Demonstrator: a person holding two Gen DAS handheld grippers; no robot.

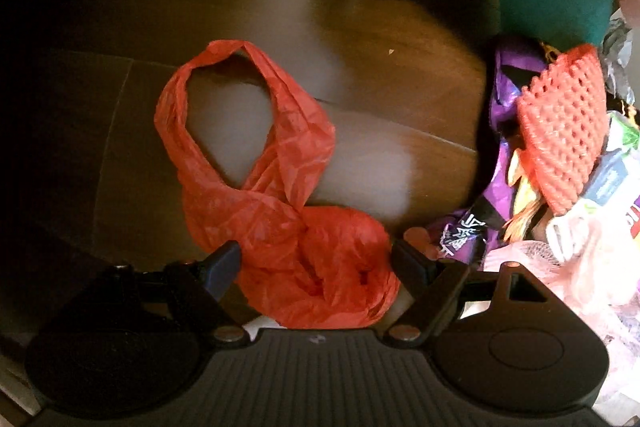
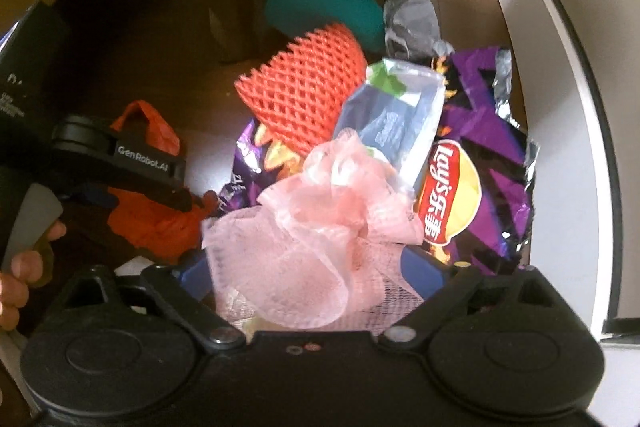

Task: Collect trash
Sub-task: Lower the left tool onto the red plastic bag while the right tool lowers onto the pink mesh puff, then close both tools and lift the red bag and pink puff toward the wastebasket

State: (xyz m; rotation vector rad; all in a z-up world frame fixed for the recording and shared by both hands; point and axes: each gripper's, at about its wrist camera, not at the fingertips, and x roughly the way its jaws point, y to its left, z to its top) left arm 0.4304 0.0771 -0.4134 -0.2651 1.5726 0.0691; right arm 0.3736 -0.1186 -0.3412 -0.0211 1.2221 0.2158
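Both grippers straddling soft, light trash, jaws wide, nothing pinched yet.
I'm lining left gripper point(image 1: 316, 259) on red bag point(image 1: 320, 267)'s bunched middle, right gripper point(image 2: 312, 279) on pink netting point(image 2: 316, 239); both should crush easily.

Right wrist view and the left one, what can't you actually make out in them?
- Lower part of the red plastic bag: left wrist view, hidden behind the left gripper body.
- Whether the right gripper pads press the pink mesh: right wrist view, the mesh covers them.
- Purple chip bag: its left half lies under the pink mesh and the orange foam net.
- Teal object: blurred, partly behind the net.
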